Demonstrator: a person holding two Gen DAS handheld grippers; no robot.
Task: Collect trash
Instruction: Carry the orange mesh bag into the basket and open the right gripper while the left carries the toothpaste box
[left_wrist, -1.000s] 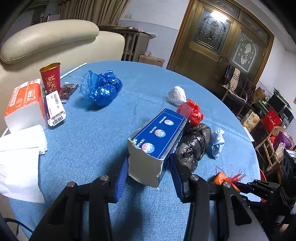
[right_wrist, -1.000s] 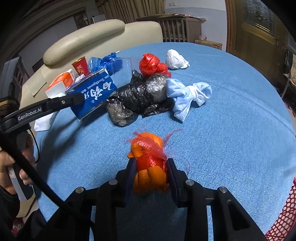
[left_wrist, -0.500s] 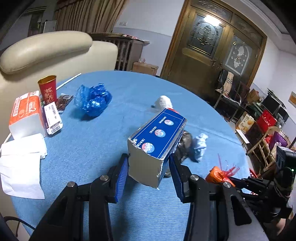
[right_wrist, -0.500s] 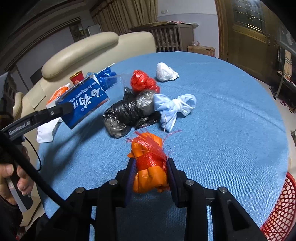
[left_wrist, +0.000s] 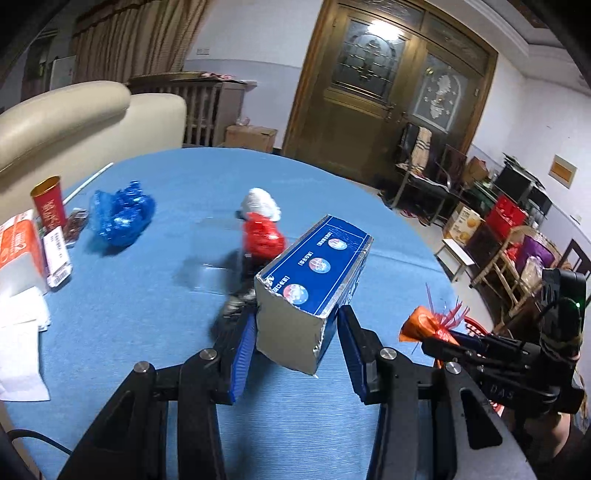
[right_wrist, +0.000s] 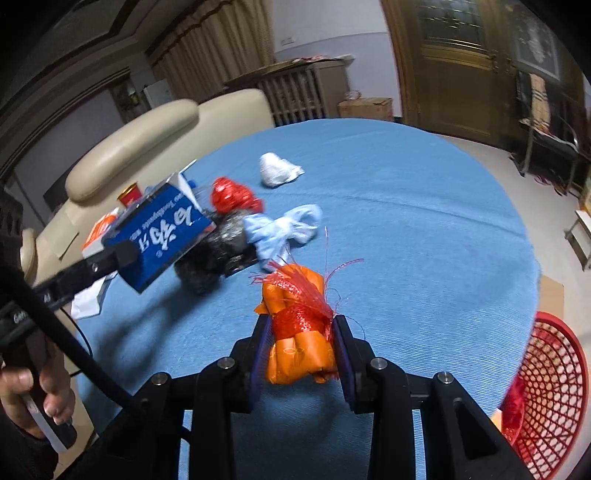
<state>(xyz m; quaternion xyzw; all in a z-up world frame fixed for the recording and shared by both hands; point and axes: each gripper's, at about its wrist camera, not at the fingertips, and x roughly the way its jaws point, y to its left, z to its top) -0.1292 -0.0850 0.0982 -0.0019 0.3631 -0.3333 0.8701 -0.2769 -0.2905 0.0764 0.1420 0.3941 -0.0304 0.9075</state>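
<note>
My left gripper is shut on a blue toothpaste box and holds it above the blue round table. The box also shows in the right wrist view. My right gripper is shut on an orange wad bound in red mesh, held above the table's right side; it also shows in the left wrist view. On the table lie a red bag, a black bag, a light blue cloth wad, a white wad and a blue bag.
A red mesh basket stands on the floor past the table's right edge. A red cup, a tissue pack and white paper sit at the table's left. A cream sofa stands behind.
Both grippers have risen and swung right with their loads. The red basket has come into the right wrist view.
</note>
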